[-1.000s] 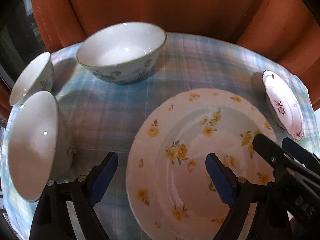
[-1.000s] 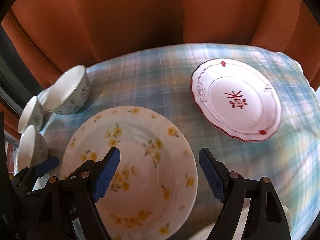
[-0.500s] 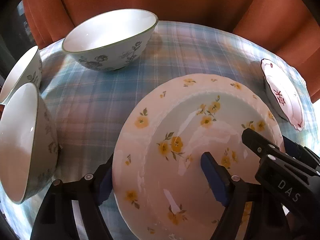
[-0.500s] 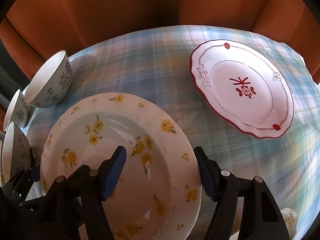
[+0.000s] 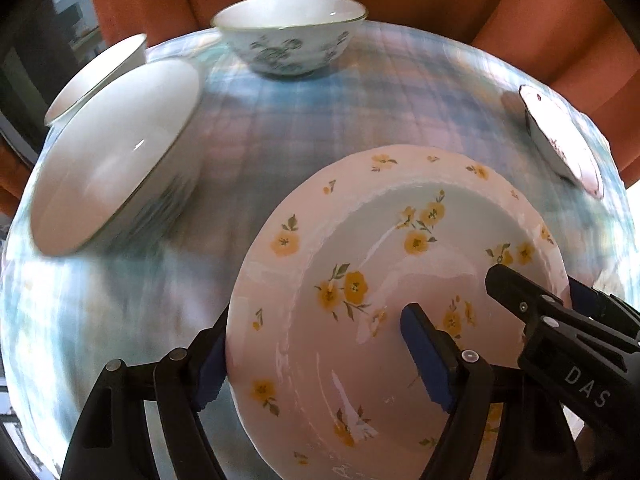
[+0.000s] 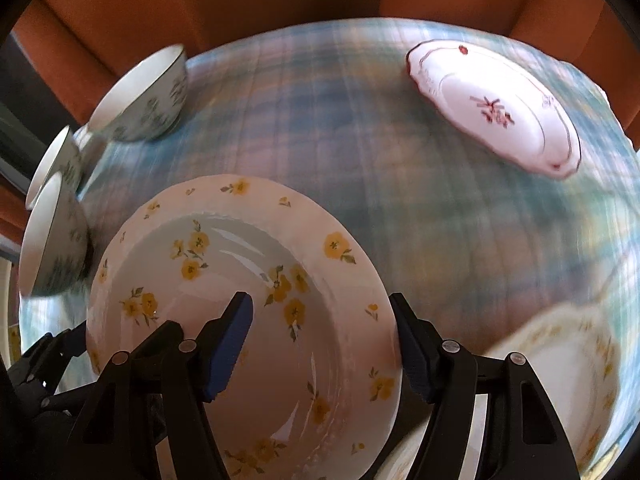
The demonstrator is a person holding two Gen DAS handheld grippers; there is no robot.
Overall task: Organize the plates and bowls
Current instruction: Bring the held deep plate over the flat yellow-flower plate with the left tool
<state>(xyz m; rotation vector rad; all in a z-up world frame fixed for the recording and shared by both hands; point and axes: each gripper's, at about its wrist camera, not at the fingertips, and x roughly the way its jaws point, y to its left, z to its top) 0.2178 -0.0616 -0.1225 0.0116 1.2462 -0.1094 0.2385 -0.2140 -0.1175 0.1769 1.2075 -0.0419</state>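
A deep plate with yellow flowers (image 5: 360, 280) is held off the plaid tablecloth (image 5: 320, 112) by both grippers. My left gripper (image 5: 316, 360) grips its left rim, one finger under and one inside the plate. My right gripper (image 6: 324, 344) grips its right rim the same way; the plate also shows in the right wrist view (image 6: 240, 280). The right gripper shows in the left wrist view (image 5: 560, 320). A white plate with red trim (image 6: 496, 108) lies at the far right.
Three white floral bowls stand on the left: a large one (image 5: 288, 36) at the back, a near one (image 5: 116, 152), and one behind it (image 5: 96, 76). Another yellow-flowered plate (image 6: 560, 380) lies at lower right. Orange curtains (image 6: 280, 0) hang behind the table.
Both grippers have closed on the yellow-flowered plate's rims and lifted it off the table, and the views have shifted with motion blur.
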